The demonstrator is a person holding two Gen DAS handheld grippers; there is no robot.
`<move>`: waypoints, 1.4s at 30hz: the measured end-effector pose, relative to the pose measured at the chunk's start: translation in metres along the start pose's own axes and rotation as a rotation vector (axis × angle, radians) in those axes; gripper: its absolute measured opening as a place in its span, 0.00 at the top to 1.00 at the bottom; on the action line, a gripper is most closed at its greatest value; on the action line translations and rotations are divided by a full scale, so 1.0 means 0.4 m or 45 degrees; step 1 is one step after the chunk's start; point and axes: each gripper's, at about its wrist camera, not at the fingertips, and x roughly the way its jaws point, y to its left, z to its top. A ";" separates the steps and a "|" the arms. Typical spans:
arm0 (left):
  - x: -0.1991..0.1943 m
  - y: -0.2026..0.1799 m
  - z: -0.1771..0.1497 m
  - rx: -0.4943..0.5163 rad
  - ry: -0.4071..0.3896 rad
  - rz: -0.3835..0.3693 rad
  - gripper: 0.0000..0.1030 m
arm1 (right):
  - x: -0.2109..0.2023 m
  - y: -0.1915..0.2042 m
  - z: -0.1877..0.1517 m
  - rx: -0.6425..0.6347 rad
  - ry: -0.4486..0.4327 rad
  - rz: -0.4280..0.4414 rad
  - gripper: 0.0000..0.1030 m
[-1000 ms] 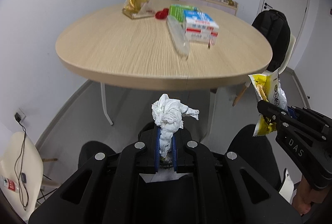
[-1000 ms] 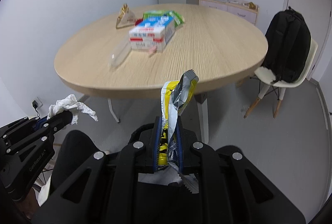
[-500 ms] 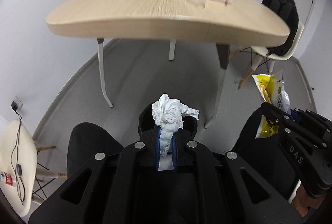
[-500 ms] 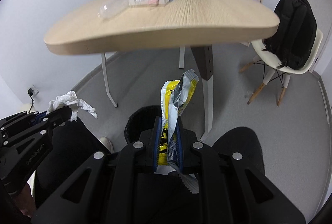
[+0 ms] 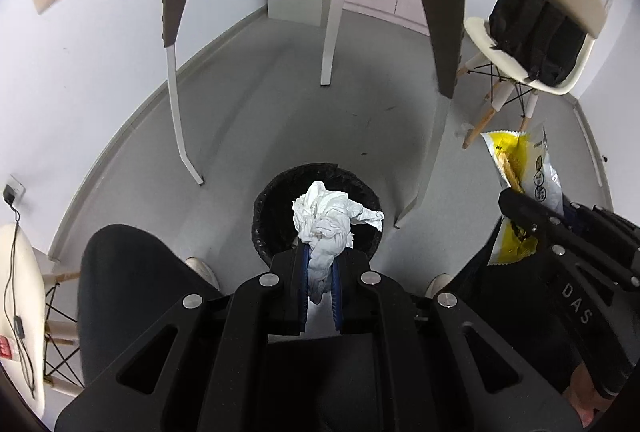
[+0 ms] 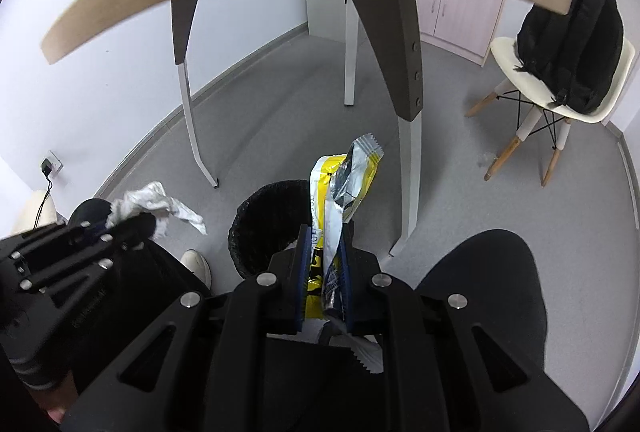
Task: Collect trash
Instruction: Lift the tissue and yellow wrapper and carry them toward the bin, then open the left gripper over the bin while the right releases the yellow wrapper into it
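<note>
You held the left gripper (image 5: 319, 264) clamped on the tissue (image 5: 326, 218) above the bin (image 5: 268, 207) and the right gripper (image 6: 325, 252) clamped on the wrapper (image 6: 340, 183) beside it, ready to drop 2 pieces.

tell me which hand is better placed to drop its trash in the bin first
Left, probably. Its crumpled white tissue lines up over the black mesh bin; the right's yellow snack wrapper sits nearer the rim.
</note>
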 end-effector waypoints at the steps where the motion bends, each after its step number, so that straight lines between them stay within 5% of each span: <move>1: 0.013 0.001 0.001 -0.002 0.007 0.005 0.92 | 0.013 -0.001 0.002 0.000 0.004 -0.002 0.88; 22: 0.270 0.017 0.068 -0.038 0.086 0.053 0.92 | 0.326 -0.057 0.077 0.061 0.113 -0.017 0.88; 42: 0.504 0.003 0.092 -0.037 0.237 0.087 0.92 | 0.463 -0.140 0.079 0.131 0.235 -0.070 0.87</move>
